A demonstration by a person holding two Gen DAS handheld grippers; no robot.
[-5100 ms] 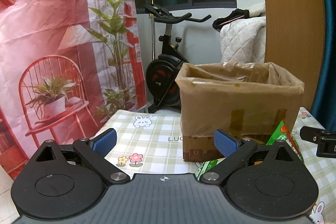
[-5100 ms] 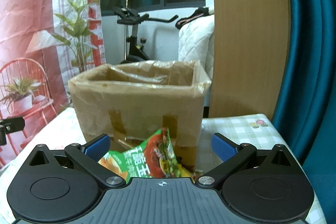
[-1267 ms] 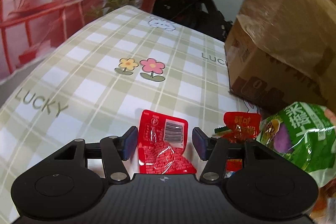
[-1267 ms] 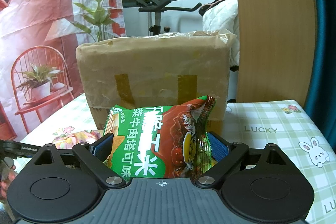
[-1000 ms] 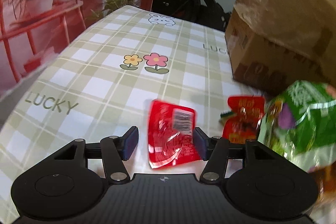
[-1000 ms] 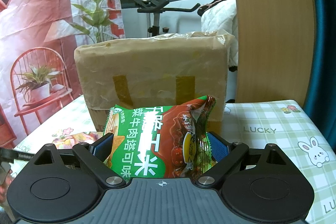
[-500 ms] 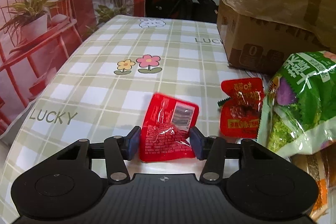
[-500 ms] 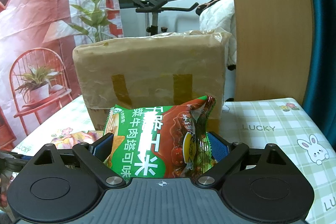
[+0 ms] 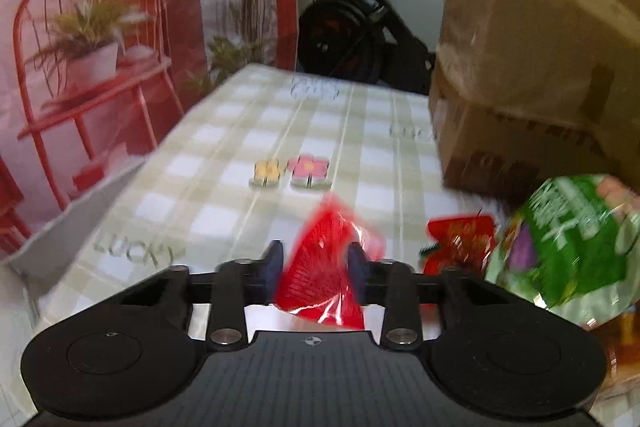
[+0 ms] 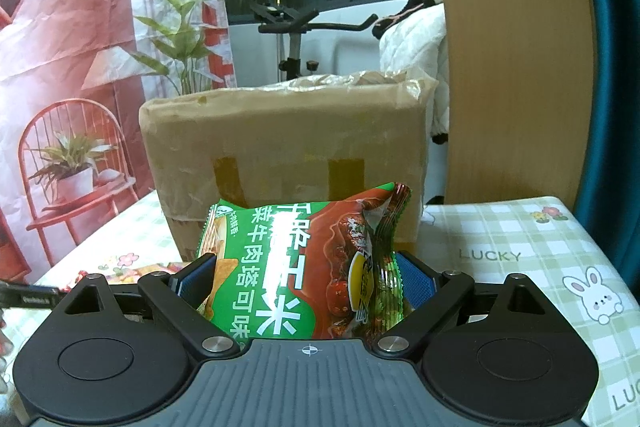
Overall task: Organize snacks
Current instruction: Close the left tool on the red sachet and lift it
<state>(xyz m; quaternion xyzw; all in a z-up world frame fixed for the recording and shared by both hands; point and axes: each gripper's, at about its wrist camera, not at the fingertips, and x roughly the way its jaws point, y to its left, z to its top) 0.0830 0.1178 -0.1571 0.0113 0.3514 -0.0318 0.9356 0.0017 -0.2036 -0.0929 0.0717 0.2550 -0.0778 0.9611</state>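
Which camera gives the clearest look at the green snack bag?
The right wrist view: the green snack bag sits sharp and centred, gripped between the right gripper pads, its print readable. The left wrist view catches the same bag only at the right edge, blurred and partly cut off.

Checked table [image 9: 224, 163]: box [image 9: 532, 99], red packet [image 9: 460, 239]
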